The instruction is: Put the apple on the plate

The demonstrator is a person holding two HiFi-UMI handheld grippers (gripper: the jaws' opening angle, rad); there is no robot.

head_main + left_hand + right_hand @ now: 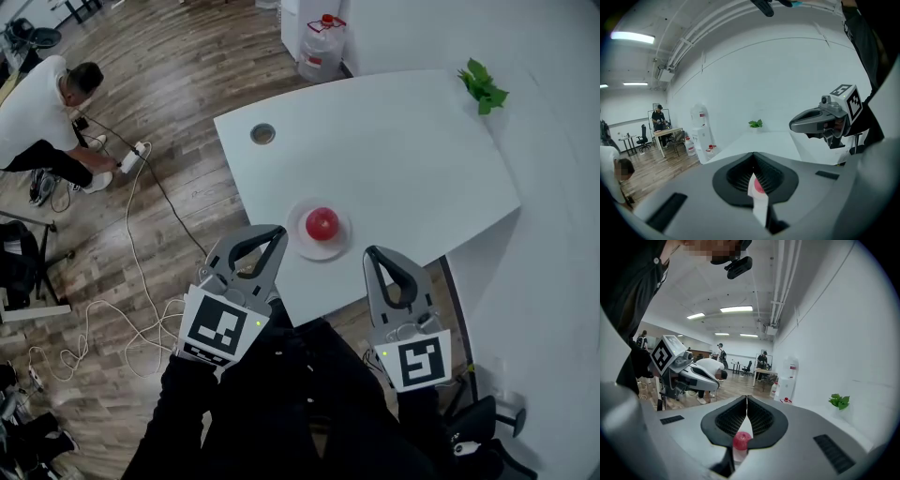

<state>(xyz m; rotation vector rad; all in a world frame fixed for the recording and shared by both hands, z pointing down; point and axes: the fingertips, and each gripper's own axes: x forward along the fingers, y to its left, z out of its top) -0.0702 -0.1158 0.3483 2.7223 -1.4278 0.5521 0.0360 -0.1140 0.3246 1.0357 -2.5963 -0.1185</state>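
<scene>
A red apple (pixel 322 223) lies on a small white plate (pixel 298 241) near the front edge of the white table (pixel 394 150). My left gripper (pixel 277 231) hangs just left of the plate, shut, with nothing in it. On the other side, at the table's front edge, my right gripper (pixel 373 252) is shut and holds nothing. In the left gripper view the apple (pixel 759 186) shows beyond the closed jaws of the left gripper (pixel 753 153), and the right gripper (pixel 820 123) floats at the right. The right gripper view has the apple (pixel 742 439) past the right gripper (pixel 746 397).
A green plant (pixel 483 86) stands at the table's far right corner, and a round cable hole (pixel 262 133) is at the far left. Water bottles (pixel 322 47) stand on the floor behind. A person (pixel 42 112) crouches at the left among cables (pixel 141 244). A white wall runs along the right.
</scene>
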